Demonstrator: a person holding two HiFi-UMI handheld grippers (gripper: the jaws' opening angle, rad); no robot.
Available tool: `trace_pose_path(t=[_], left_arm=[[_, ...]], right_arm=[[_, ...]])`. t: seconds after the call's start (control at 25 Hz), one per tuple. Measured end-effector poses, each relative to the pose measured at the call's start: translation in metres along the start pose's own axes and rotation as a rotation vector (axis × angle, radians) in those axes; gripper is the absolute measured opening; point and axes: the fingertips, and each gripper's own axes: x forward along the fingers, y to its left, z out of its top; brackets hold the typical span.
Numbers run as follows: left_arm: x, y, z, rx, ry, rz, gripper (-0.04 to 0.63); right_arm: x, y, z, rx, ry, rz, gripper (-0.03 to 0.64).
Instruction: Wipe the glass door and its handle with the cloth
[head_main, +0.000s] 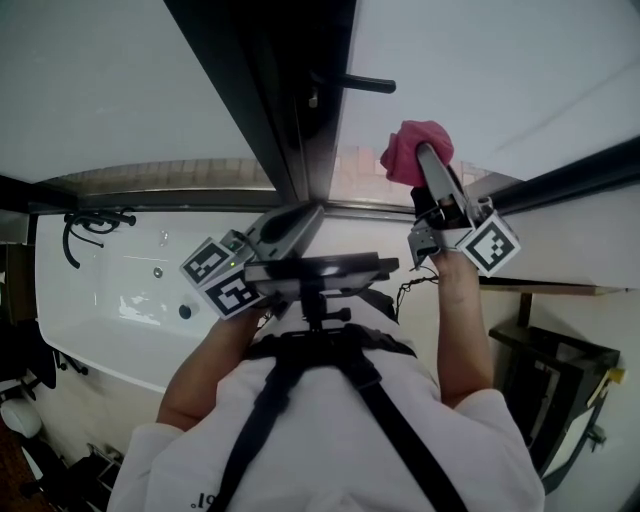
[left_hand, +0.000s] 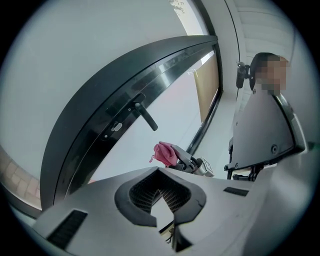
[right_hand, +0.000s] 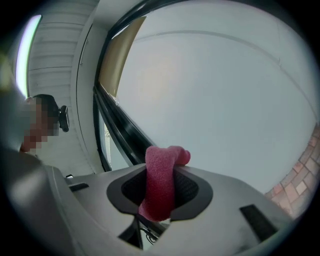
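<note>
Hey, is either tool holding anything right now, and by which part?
The right tool is shut on the pink cloth, clamped around its bunched middle, a wad poking out beyond it. The left tool is shut, empty.

Both bare forearms are lifted in front of the person's chest. The right forearm (head_main: 462, 330) reaches up and forward, carrying the grey two-jaw right gripper with its marker cube (head_main: 428, 158) higher than the other. Its jaws are clamped on a bunched pink fleecy cloth (head_main: 413, 150), which pokes out beyond the tips. The left forearm (head_main: 215, 355) is bent closer to the body. The matching grey left gripper (head_main: 310, 210) angles inward towards the right one, its jaws drawn together with nothing between them.
</note>
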Motion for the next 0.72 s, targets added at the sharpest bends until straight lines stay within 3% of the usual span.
trace_pose_path(t=[0.48,0.72], left_arm=[[-0.011,0.004,0.000,-0.025,-0.029,0.026,-0.012],[-0.017,0.004,-0.001,-0.026,-0.037,0.040,-0.012]], right_arm=[[0.004,0.012,-0.013,-0.049,0.052,0.004,0.114],[0.009,0.014,-0.039,-0.171,0.162,-0.042,0.112]])
